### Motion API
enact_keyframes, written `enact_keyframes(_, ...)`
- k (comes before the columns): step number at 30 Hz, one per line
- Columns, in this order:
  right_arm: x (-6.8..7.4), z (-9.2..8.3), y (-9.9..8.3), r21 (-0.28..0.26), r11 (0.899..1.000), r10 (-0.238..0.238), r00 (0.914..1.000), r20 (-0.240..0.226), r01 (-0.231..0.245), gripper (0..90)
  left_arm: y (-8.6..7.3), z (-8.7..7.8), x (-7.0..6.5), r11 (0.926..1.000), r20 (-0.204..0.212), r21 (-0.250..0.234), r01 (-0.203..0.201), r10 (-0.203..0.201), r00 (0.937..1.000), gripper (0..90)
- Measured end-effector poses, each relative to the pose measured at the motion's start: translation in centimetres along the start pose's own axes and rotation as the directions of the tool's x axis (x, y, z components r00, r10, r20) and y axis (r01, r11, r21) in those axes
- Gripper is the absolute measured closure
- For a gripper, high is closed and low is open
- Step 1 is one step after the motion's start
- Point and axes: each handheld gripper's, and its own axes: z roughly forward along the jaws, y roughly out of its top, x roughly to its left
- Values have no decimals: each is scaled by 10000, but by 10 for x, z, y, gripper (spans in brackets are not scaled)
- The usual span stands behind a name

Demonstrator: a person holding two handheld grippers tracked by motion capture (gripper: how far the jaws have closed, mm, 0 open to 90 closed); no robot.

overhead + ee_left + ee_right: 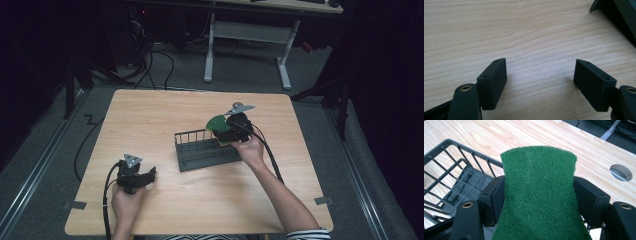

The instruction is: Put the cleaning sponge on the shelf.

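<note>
A green scouring sponge point(539, 192) sits pinched between the jaws of my right gripper point(539, 197), its sides squeezed in by the pads. In the high view the sponge point(216, 123) and my right gripper point(226, 131) hover over the right end of a dark grey wire basket point(202, 150) in the middle of the wooden table point(165, 107). The basket's bars point(451, 177) lie just left of and below the sponge. My left gripper point(150, 176) rests low near the table's front left, and its jaws point(540, 82) stand wide apart over bare wood.
A dark corner of the basket point(616, 15) shows at the upper right of the left gripper view. A round cable hole point(621, 172) is in the tabletop beyond the sponge. Behind the table stands a white desk frame point(247, 40) with cables on the floor.
</note>
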Motion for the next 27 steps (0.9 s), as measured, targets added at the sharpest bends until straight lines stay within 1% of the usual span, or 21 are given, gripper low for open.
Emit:
enact_keyframes(10,3,1,-6,99,9999,-142,9999,79,141,302,0,0,0,10000,-7,0,-7,7,10000,272)
enact_keyframes(16,7,0,-9,283,9986,-464,9984,320,455,304,0,0,0,10000,-13,15,-34,34,10000,272)
enact_keyframes(24,11,-1,-12,373,9973,-636,9976,276,625,305,0,0,-1,10000,-14,15,-39,39,10000,271)
enact_keyframes(27,11,-2,-15,279,9979,-591,9979,254,584,305,0,0,-1,10000,-17,18,-44,44,10000,271)
